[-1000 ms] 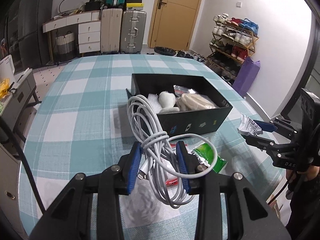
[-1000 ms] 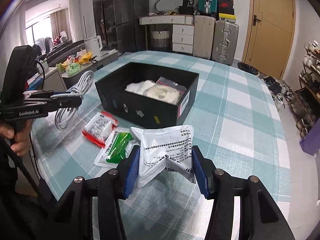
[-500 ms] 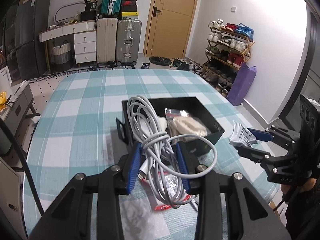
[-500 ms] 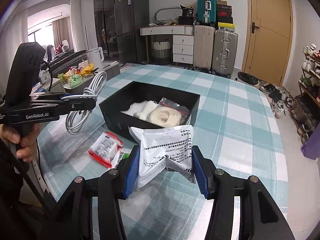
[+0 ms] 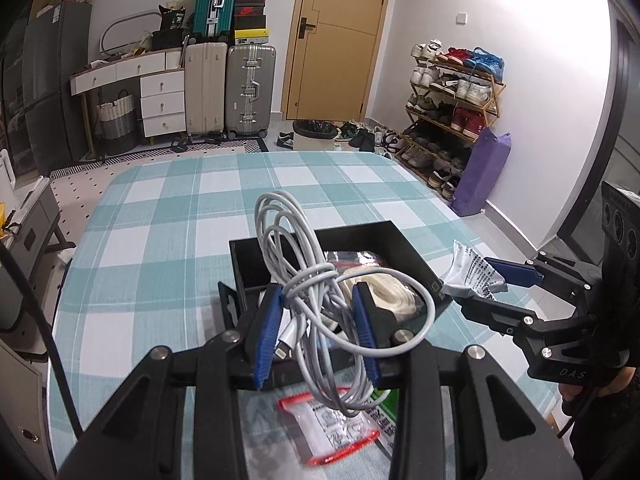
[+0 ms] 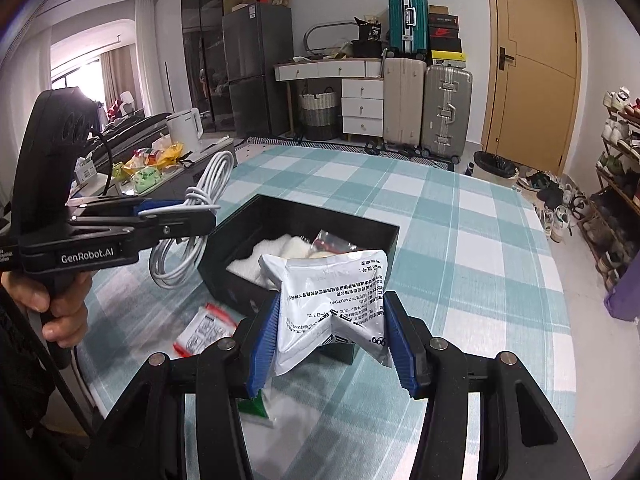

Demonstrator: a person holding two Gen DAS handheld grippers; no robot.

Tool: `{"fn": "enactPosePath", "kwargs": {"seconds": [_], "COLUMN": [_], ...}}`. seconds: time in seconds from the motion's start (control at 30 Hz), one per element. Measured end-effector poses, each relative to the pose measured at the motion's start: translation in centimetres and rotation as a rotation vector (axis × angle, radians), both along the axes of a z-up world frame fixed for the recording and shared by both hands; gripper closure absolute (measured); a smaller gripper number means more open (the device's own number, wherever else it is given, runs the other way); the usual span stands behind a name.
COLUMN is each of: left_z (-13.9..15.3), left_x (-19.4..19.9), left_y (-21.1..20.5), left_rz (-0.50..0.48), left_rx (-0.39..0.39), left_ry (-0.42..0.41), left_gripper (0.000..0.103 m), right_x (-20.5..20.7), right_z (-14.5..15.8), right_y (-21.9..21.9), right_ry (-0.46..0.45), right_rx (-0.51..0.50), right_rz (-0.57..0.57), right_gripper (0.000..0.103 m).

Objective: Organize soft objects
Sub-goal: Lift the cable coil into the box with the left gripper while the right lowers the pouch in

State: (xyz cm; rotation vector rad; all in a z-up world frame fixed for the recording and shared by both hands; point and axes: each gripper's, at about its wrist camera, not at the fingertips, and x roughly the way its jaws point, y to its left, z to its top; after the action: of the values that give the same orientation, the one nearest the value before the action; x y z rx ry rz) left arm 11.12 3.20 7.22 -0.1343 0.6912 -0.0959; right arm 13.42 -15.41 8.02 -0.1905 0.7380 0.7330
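The black box (image 6: pixel 304 232) is sitting open-topped on the teal checked tablecloth (image 6: pixel 472 248) and is serving as the reference for all positions below.

The left gripper (image 5: pixel 320 332) is clenching a coiled white cable (image 5: pixel 296 264) between its blue pads (image 5: pixel 266 336). The coil is hanging in the air at the box's near-left side; in the right wrist view the same coil (image 6: pixel 188 236) is dangling clear of the cloth, just outside the box's left wall. A hand (image 6: pixel 56 304) is gripping the handle of this tool, well left of the box.

The right gripper (image 6: pixel 332 340) is grasping a white printed pouch (image 6: pixel 332 296), which is buckling into a fold between the pads. The pouch is being held above the box's near-right corner. In the left wrist view the same pouch (image 5: pixel 472 272) is showing just right of the box's right wall, pinched at one end by the gripper (image 5: pixel 492 284).

Inside the box, white soft items (image 6: pixel 272 256) are lying against the left and near side, a pale rolled bundle (image 5: pixel 384 296) is lying toward the right, and a clear packet with red print (image 6: pixel 332 240) is resting near the middle.

On the cloth in front of the box, a red-edged clear packet (image 6: pixel 204 328) is lying flat. A green-and-white packet (image 6: pixel 256 408) is lying beside it, nearer the viewer, and is partly hidden by the right tool's fingers (image 6: pixel 262 344).
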Motion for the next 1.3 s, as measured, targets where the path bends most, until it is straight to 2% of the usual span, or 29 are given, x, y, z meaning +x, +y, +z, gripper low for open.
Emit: {"fn": "enactPosePath", "kwargs": {"seconds": [0.23,0.87,1.07,1.3], "left_z": [-0.3,-2.9,-3.4,-4.4], "left_x": [1.6,5.4,5.6,5.8], "left_y": [-0.1,-0.8,-1.2,-1.5], "left_rz": [-0.011,-0.040,-0.050,-0.060], "left_rx": [0.019,0.063,0.095,0.119], "left_ry": [0.001,0.045,0.037,0.067], "left_gripper": [0.069,0.069,0.069,0.070], "right_x": [1.5,4.8,5.3,5.3], "right_z": [-0.1,-2.8,-3.5,-3.8], "right_y": [1.1,4.3,5.0,6.0], "right_ry": [0.012,0.047,0.041,0.009], "right_rx": [-0.002,-0.058,-0.081,-0.131], "right_rz": [0.002,0.040,0.046,0.052], "right_gripper": [0.052,0.052,0.052,0.052]}}
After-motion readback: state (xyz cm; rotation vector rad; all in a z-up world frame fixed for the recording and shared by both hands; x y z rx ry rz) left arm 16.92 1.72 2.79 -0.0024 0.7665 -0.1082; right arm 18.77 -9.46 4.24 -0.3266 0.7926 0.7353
